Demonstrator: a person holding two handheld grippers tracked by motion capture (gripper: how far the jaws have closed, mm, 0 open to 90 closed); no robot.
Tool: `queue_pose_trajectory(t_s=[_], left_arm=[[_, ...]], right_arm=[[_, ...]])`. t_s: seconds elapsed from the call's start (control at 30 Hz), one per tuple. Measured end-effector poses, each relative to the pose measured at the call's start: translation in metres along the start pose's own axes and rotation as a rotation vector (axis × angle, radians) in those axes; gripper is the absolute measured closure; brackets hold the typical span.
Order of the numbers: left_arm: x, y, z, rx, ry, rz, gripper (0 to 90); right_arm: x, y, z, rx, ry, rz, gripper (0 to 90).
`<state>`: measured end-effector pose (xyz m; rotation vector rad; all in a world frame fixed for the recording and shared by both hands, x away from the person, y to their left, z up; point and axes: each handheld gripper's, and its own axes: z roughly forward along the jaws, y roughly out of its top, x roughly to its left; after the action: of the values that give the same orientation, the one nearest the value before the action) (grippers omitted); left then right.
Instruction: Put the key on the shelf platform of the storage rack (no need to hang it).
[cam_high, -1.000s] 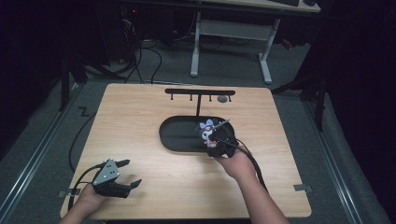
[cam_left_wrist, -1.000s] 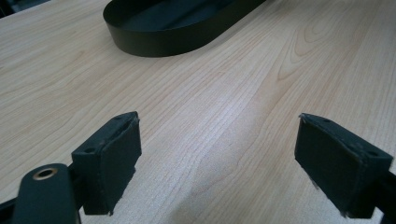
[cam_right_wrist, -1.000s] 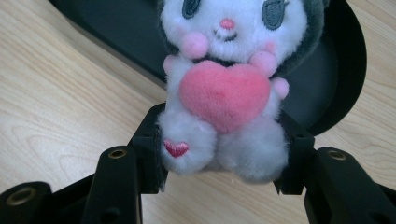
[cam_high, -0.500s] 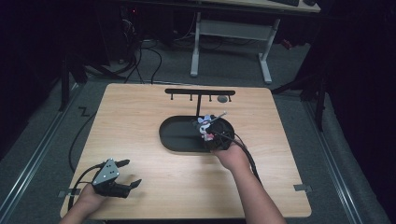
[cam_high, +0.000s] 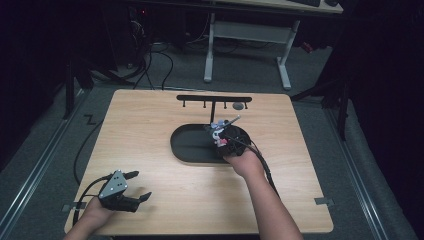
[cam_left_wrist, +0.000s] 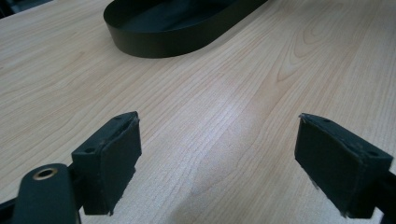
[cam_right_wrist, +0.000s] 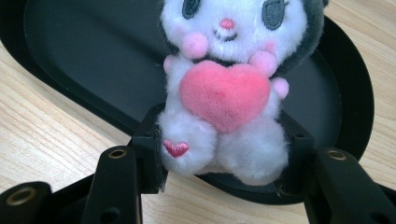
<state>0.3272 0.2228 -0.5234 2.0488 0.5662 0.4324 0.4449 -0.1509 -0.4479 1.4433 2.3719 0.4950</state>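
Gripping a plush toy (cam_right_wrist: 224, 88) over the black tray (cam_right_wrist: 84, 60), right gripper (cam_right_wrist: 219, 154) jaws closed on it, left gripper (cam_left_wrist: 219, 163) jaws wide, empty.

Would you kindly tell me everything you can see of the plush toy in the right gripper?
The plush toy is a small fluffy white figure with a dark grey hood, grey embroidered eyes, a pink nose, pink cheeks and paws. It hugs a pink heart, and one foot bears a small pink heart. It faces the camera upright, clamped at its lower body between the right gripper's fingers, above the black oval tray.
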Motion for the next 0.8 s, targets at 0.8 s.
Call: queue_pose_trajectory(t_s=[0.8], left_arm=[[0.000,0.000,0.000,0.000,-0.002,0.001,15.5]], right_arm=[[-0.004,0.000,0.020,0.028,-0.002,0.033,47.7]])
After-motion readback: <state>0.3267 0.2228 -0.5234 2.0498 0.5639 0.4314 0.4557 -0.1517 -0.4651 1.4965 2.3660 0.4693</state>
